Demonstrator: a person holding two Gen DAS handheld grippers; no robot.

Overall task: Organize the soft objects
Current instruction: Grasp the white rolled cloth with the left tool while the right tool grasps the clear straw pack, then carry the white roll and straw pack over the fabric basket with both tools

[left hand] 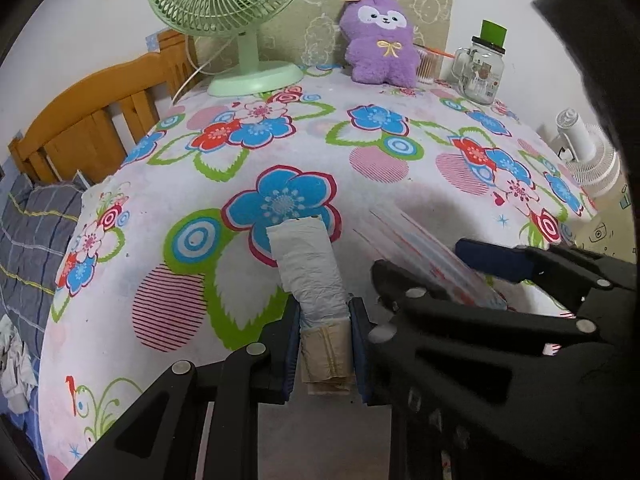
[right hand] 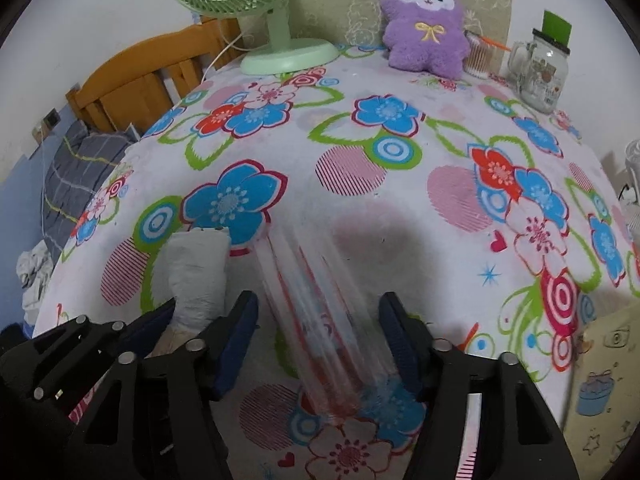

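My left gripper (left hand: 325, 332) is shut on a rolled white and beige soft bundle (left hand: 310, 264) that sticks out forward over the floral tablecloth (left hand: 280, 136). The bundle also shows in the right wrist view (right hand: 198, 268), with the left gripper (right hand: 192, 324) around it. My right gripper (right hand: 318, 336) is open, its jaws on either side of a motion-blurred clear packet with red and blue print (right hand: 320, 320). That packet also shows in the left wrist view (left hand: 424, 256), between the right gripper's fingers (left hand: 492, 258). A purple plush toy (left hand: 380, 40) sits upright at the table's far edge.
A green desk fan (left hand: 232, 12) stands at the back left. A glass jar with a green lid (left hand: 482, 68) and a cup of cotton swabs (left hand: 426, 66) stand at the back right. A wooden bed frame (left hand: 88, 116) lies left, a white fan (left hand: 588, 156) right.
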